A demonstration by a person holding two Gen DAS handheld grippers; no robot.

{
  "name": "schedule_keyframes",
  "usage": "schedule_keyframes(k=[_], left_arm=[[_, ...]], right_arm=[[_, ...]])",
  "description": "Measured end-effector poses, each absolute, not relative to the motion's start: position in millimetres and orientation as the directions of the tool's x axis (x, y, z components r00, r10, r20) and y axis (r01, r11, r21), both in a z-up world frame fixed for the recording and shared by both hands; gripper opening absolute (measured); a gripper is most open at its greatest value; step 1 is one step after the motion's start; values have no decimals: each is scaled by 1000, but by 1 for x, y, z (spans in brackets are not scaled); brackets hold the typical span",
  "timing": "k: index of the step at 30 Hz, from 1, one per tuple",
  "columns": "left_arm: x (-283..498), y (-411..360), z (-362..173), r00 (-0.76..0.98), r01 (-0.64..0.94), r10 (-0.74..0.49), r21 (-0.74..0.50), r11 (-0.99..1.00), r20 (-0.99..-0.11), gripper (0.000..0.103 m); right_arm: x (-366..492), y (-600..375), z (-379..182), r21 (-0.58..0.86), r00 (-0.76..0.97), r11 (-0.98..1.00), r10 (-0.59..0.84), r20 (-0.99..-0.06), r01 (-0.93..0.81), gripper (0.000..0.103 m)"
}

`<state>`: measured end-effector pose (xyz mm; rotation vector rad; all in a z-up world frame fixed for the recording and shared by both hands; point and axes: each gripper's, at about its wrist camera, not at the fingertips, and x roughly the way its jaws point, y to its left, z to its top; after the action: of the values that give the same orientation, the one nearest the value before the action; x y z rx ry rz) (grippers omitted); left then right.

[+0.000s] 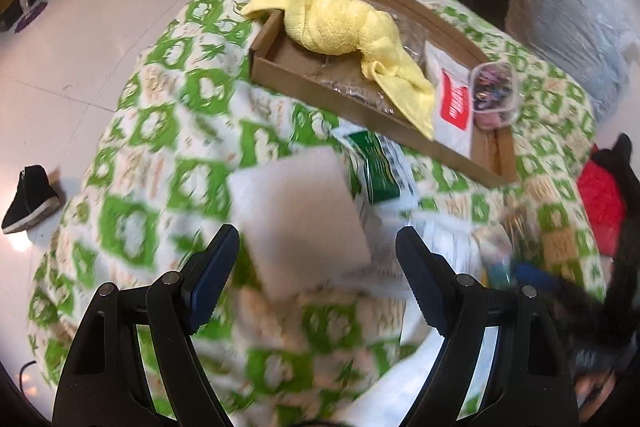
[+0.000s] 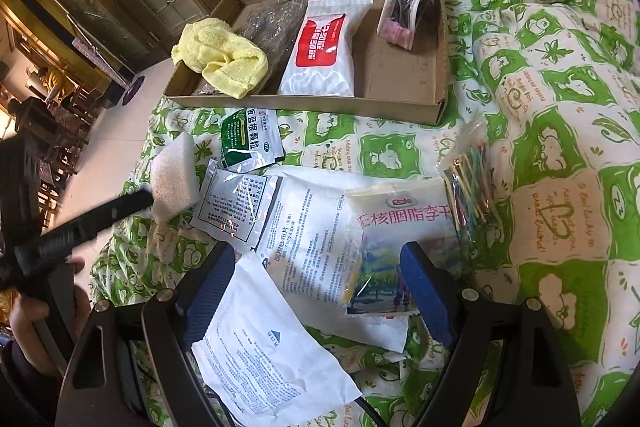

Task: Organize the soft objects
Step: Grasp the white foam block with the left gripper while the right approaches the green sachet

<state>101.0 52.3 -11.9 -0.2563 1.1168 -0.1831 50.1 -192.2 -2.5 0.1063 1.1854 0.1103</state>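
Left gripper (image 1: 318, 259): jaws spread wide, white sponge (image 1: 298, 215) between them, untouched, near the bed's (image 2: 560, 75) left edge. Cardboard tray (image 2: 404, 95) toward the far edge holds yellow towel (image 2: 222, 65). Right gripper (image 2: 318, 283): jaws released above loose packets (image 2: 308, 227).

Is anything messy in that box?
Yes. The yellow towel is bunched up and one corner hangs over the edge of the cardboard box. The clear container in the box leans tilted, not flat.
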Motion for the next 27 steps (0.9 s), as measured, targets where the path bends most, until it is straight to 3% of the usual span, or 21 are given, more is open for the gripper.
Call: schedule_keyframes(k=[7, 19, 24, 27], left_arm=[[127, 37, -36, 392, -22, -154, -177, 984, -907, 85], [108, 57, -36, 422, -1, -226, -249, 968, -878, 83], [98, 76, -29, 447, 7, -285, -315, 949, -848, 35], [94, 84, -30, 461, 6, -314, -350, 937, -830, 25]], right_arm=[[54, -196, -6, 136, 373, 990, 136, -918, -26, 85], [68, -186, -11, 90, 364, 995, 99, -926, -42, 85], [96, -162, -13, 101, 300, 990, 127, -946, -99, 85], [115, -142, -23, 71, 261, 987, 108, -959, -146, 85]])
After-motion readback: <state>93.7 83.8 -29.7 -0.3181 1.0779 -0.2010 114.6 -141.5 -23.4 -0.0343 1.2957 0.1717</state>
